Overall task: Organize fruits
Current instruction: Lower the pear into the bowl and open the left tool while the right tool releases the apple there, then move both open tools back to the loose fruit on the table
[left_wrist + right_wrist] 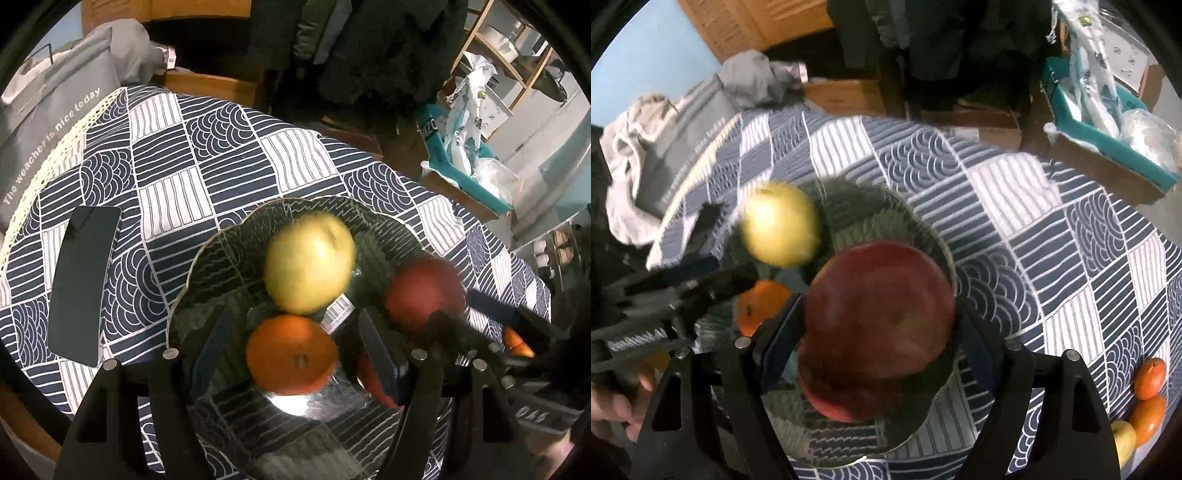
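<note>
A dark patterned bowl (207, 266) sits on the checked tablecloth and holds a yellow apple (309, 263) and an orange (291, 359). My left gripper (295, 354) is open just above the orange, fingers either side without touching. My right gripper (879, 328) is shut on a red apple (881, 314) and holds it over the bowl (923, 214); the apple shows in the left wrist view (424, 291) at the bowl's right. The yellow apple (781, 225) and orange (757, 306) lie to its left.
A dark phone (85, 284) lies left of the bowl. Two oranges (1150, 391) and a yellow apple (1123, 441) lie on the cloth at the right. A grey bag (48, 110) is past the table's left edge, a teal box (1108, 122) beyond the far right.
</note>
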`<state>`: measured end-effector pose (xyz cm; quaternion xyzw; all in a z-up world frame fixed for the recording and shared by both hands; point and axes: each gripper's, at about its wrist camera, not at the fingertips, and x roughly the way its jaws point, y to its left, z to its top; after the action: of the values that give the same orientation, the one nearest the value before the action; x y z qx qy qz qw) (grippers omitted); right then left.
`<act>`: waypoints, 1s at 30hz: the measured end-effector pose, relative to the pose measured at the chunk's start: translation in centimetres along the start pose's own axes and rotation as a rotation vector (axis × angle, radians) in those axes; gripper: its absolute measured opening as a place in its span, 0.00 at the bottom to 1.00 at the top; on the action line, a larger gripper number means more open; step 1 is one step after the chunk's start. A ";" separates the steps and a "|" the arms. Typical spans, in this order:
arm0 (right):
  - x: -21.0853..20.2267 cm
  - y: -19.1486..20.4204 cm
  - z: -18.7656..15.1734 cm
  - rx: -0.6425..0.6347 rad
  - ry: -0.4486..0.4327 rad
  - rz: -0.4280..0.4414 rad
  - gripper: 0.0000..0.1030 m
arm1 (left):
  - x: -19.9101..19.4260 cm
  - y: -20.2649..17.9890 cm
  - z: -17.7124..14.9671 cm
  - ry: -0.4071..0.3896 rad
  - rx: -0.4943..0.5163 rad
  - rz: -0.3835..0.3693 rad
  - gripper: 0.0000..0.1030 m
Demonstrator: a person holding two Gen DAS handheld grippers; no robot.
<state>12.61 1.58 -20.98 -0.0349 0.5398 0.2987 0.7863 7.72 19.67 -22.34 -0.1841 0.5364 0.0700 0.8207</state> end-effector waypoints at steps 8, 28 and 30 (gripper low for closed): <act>-3.2 0.3 0.9 -0.012 -0.072 -0.021 0.79 | -1.7 -1.4 -0.2 -0.028 0.054 0.007 0.71; -13.2 -1.1 -0.6 -0.049 -0.248 -0.233 0.79 | -9.2 -6.9 -1.4 -0.187 0.187 -0.029 0.78; -13.9 -1.3 -0.9 -0.049 -0.257 -0.247 0.79 | -9.6 -7.4 -1.5 -0.195 0.201 -0.033 0.78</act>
<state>9.17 -5.85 -9.59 -0.0816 0.4188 0.2150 0.8785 4.75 13.04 -12.48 -0.1021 0.4552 0.0201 0.8843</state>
